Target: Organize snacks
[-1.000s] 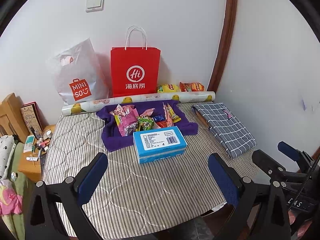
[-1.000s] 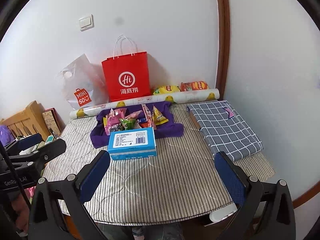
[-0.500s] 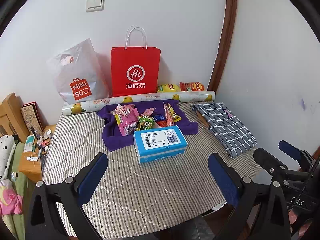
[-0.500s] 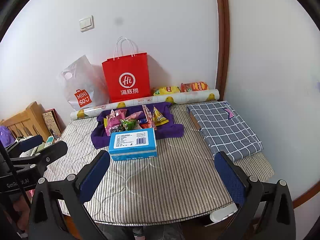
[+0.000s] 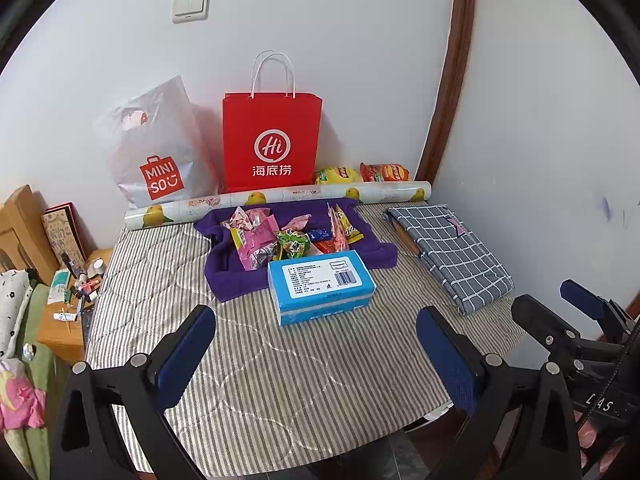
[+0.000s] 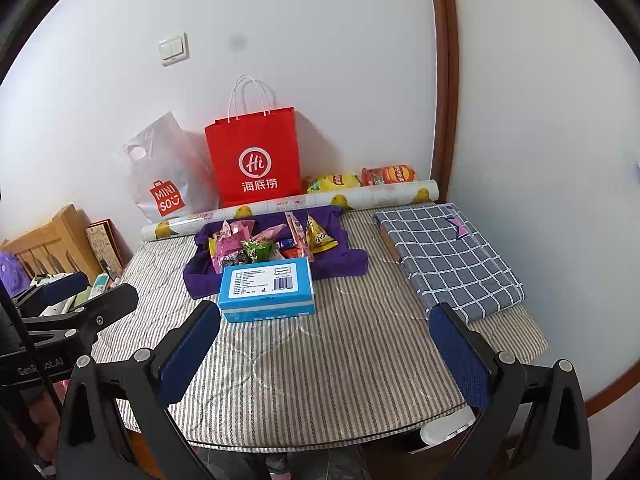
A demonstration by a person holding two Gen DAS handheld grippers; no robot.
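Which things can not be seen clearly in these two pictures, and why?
- Contents of the red paper bag and the white plastic bag: hidden by their own walls, both views.
- Print on the blue box label: too small to read.
- Snacks on the purple cloth: the front ones are partly hidden behind the box.
- Two packets at the wall: lower parts hidden by the paper roll.

red paper bag, checked cloth, light switch
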